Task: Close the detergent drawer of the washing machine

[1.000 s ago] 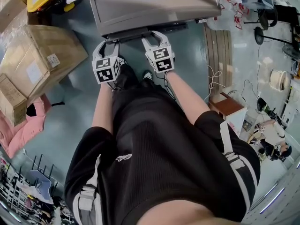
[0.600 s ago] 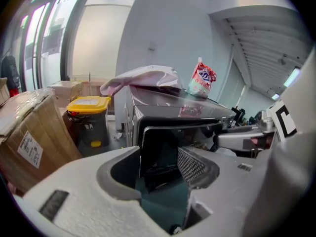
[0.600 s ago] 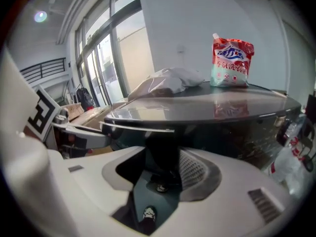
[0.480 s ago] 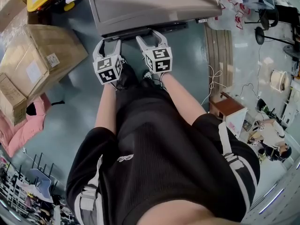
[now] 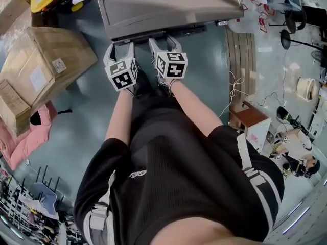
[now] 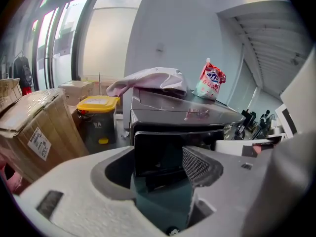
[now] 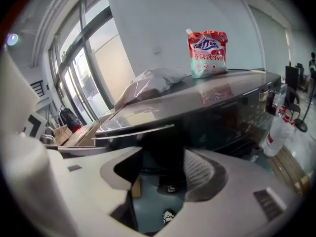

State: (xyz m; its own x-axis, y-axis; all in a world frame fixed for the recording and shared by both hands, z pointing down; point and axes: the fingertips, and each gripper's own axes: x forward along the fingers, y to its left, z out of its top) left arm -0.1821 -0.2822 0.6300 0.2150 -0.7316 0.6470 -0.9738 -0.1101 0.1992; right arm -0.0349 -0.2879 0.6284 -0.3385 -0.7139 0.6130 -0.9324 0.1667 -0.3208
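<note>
Your left gripper (image 5: 120, 46) has just been opening and hangs released, nothing between its jaws. The detergent drawer (image 5: 139, 37) lies straight ahead, a dark bar running crosswise along the left of the washing machine's (image 5: 168, 6) front. Your right gripper (image 5: 163, 40), also just opened and empty, sits equally near (the drawer looks almost flush, though I can't be sure).

blue-grey floor (image 5: 82, 121), cardboard boxes (image 5: 41, 65) at the left, a wooden pallet (image 5: 239, 60) at the right; tall windows (image 6: 59, 43) let daylight in beside a white wall (image 6: 173, 28).
</note>
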